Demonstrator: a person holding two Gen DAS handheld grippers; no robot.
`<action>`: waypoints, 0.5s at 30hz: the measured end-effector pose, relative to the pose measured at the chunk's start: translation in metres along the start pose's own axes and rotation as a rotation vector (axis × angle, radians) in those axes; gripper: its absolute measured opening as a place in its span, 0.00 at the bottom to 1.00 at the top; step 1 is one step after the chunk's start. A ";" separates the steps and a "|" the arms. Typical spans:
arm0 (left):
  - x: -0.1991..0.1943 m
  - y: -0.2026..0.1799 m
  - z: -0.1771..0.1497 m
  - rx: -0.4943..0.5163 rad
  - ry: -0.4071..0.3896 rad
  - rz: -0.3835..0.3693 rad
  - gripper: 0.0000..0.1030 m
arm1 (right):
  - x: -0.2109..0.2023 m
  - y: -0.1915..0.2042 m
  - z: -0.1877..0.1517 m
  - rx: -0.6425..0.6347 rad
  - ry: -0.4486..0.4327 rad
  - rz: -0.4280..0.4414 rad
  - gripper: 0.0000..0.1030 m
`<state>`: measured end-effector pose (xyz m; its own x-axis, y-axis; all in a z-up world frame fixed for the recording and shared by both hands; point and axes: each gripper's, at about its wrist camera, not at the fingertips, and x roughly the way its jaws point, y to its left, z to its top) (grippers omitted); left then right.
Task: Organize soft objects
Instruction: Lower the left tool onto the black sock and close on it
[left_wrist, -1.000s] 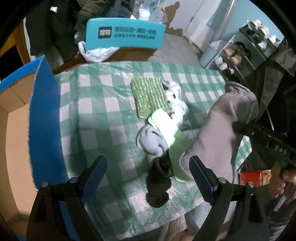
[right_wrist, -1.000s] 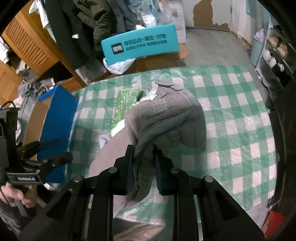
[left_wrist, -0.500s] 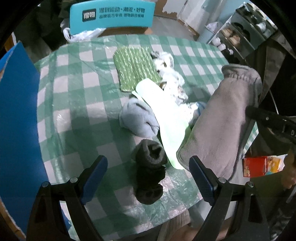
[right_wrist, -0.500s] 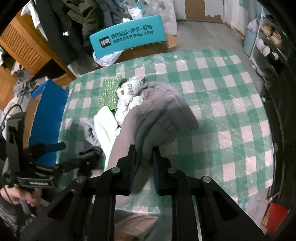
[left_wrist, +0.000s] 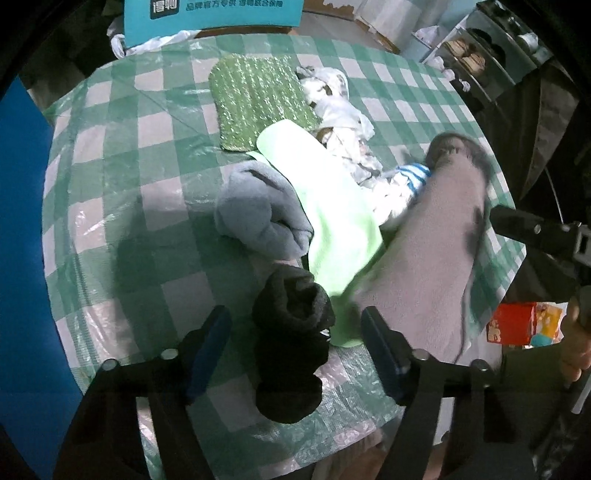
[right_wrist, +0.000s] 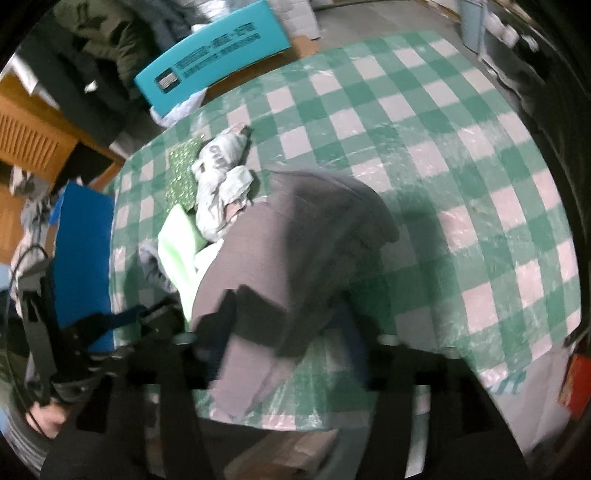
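Along the left edge of the green-checked tablecloth (left_wrist: 110, 192), nothing moved; left gripper (left_wrist: 295, 332) lower than a second ago, jaws closing astride the rolled black sock (left_wrist: 291, 332) near the front edge, not yet pinching. Further right, bluish-grey fleece bundle (left_wrist: 258, 218), pale green cloth (left_wrist: 332, 206) and sparkly green mat (left_wrist: 258, 99) lying as before. Toward the right edge, right gripper (right_wrist: 291, 332) clamped a second ago, jaws now opening, blurred, with the taupe fleece towel (left_wrist: 436, 243) released and slumped onto the cloth, overhanging the front edge. Likely one item set down, black sock next
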<state>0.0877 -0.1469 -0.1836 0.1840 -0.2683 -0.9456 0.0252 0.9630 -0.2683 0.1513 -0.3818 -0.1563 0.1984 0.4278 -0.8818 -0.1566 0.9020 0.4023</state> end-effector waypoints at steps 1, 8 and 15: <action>0.001 0.000 0.000 0.003 0.004 -0.002 0.65 | 0.001 -0.002 0.000 0.020 -0.002 0.001 0.65; 0.008 -0.004 -0.003 0.029 0.031 -0.011 0.43 | 0.019 -0.005 0.002 0.100 0.035 -0.026 0.66; 0.007 -0.001 -0.005 0.056 0.017 -0.020 0.38 | 0.031 0.002 0.005 0.108 0.037 -0.071 0.66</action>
<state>0.0839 -0.1499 -0.1905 0.1662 -0.2872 -0.9433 0.0841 0.9573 -0.2767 0.1617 -0.3669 -0.1817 0.1689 0.3620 -0.9167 -0.0383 0.9318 0.3609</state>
